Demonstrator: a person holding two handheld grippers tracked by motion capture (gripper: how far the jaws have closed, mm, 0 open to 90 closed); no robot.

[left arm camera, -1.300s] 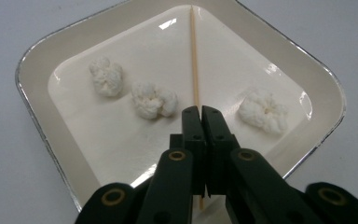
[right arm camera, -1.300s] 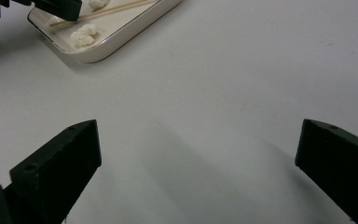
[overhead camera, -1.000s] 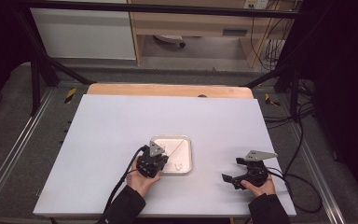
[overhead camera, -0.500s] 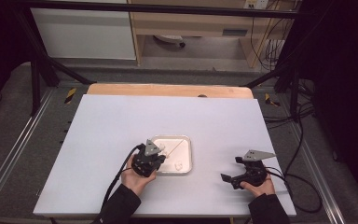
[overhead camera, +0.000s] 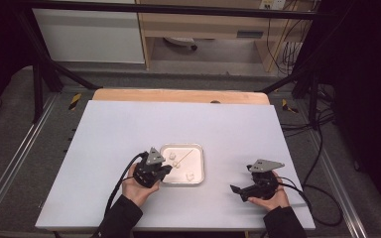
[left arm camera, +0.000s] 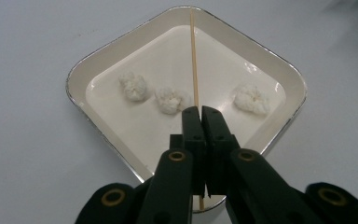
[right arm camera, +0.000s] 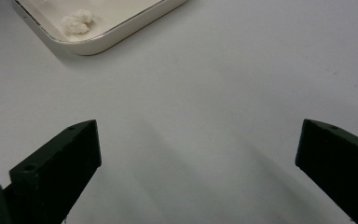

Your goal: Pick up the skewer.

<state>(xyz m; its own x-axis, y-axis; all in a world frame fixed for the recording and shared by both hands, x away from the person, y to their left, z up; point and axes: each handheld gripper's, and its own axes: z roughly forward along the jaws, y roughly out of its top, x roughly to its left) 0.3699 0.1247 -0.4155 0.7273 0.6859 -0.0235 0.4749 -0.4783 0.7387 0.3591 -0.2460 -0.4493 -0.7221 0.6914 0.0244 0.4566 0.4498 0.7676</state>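
A white square tray (overhead camera: 202, 166) with a metal rim lies on the table, holding three white fluffy lumps (left arm camera: 134, 86) (left arm camera: 170, 99) (left arm camera: 251, 98) and a thin wooden skewer (left arm camera: 193, 56). My left gripper (left arm camera: 200, 112) is shut on the skewer's near part, just above the tray floor; the stick runs from between the jaws to the tray's far corner. In the high view the left gripper (overhead camera: 167, 170) sits at the tray's left edge. My right gripper (overhead camera: 235, 190) rests to the right of the tray, jaws wide open (right arm camera: 198, 158) with only bare table between them.
The white table top (overhead camera: 129, 129) stretches around the tray (right arm camera: 98, 44), with a wooden strip (overhead camera: 178, 95) at its far edge. One lump (right arm camera: 77, 22) lies near the tray corner closest to the right gripper. Cables (overhead camera: 302, 188) trail off the right side.
My left gripper has drifted to the left, from over the tray's left part to its left edge, staying shut. The right gripper has kept still.
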